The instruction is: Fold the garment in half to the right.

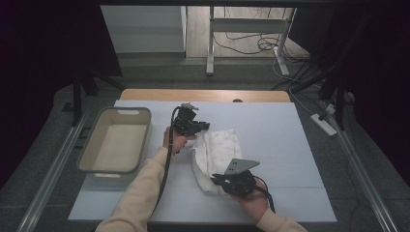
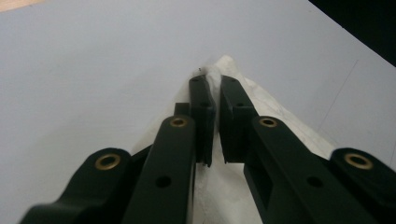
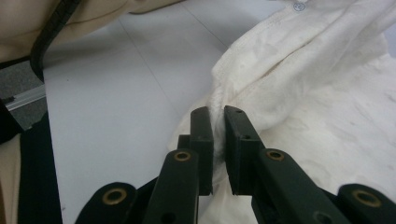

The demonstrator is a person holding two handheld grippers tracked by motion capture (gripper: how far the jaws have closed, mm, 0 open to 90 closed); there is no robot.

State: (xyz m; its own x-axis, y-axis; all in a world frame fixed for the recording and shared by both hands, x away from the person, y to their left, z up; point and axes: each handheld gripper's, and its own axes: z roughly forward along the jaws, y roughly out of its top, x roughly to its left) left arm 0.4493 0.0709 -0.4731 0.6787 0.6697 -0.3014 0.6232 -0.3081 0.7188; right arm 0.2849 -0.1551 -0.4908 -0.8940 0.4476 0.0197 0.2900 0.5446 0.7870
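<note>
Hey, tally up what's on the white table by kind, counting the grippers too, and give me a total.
Crumpled white cloth: 1
Empty beige plastic bin: 1
Black hand-held gripper: 2, left and right, both clamped on the cloth
Total: 4

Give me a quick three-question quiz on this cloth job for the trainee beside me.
1. True or false: the left gripper has its jaws closed on a fold of the white cloth.
2. Where does the beige bin sit? A) right of the cloth B) left of the cloth C) on top of the cloth
3. Fill in: the right gripper pinches the cloth at its edge ____ the person.

Key:
1. True; the left gripper view shows fabric pinched between the jaws.
2. B, and it is empty.
3. Nearest; in the high view that gripper grips the cloth's near edge.
</note>
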